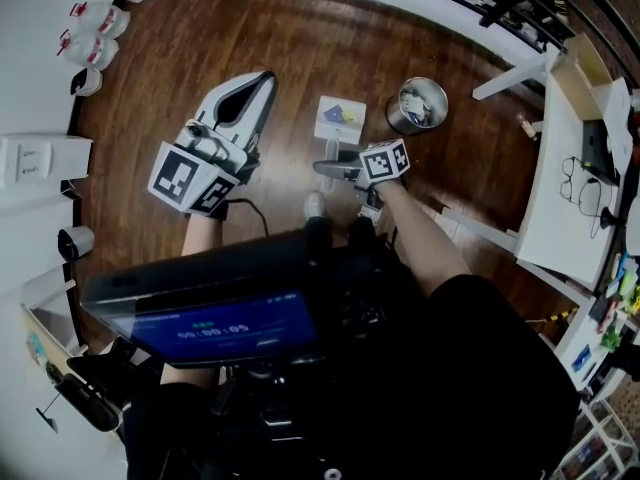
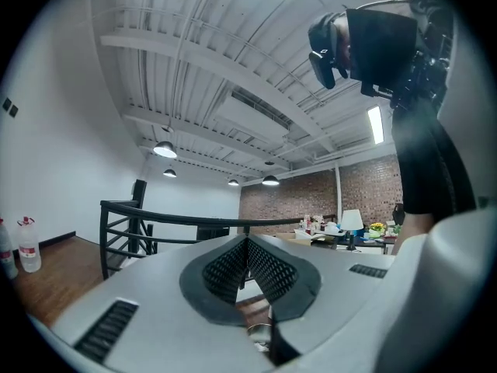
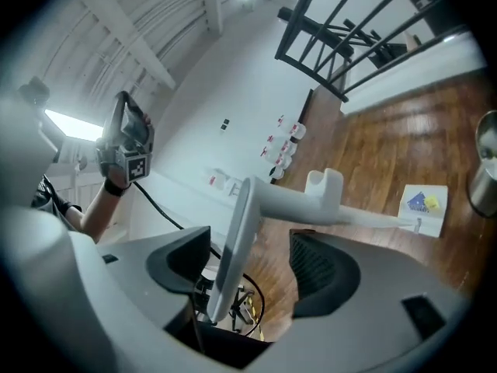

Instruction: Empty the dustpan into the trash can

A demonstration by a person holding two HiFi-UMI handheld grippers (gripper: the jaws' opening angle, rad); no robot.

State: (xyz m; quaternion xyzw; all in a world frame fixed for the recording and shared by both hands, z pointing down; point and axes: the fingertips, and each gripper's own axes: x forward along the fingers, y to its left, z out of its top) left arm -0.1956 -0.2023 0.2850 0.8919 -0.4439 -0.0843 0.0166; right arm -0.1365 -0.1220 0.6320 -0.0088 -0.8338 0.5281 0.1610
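In the upper middle of the head view, the dustpan [image 1: 340, 120] sits flat on the wooden floor [image 1: 250, 38], a white square pan with a blue scrap and a yellow scrap on it. Just to its right, apart from it, stands the round metal trash can [image 1: 418, 105], upright and open-topped. There is something inside it, too small to make out.

A long white handle [image 3: 311, 203] rises from the pan [image 3: 423, 208] toward the right gripper [image 3: 252, 243]. Its flat top end stands edge-on between that gripper's jaws. The jaws are spread wide and the pads do not press the handle. It stands nearer the pad at the picture's left, and whether it touches that pad cannot be told. In the right gripper view the can [image 3: 485, 173] shows at the right edge, beyond the pan.

In the head view the right gripper [image 1: 345, 171] is just below the pan, at the centre of the frame. The left gripper [image 1: 258, 86] is to the left of it, well apart from pan and can. Its white jaws are pressed together with nothing between them [image 2: 247, 247].

Plastic bottles [image 1: 100, 18] stand along the wall at the upper left, and a white table [image 1: 560, 198] fills the right edge.
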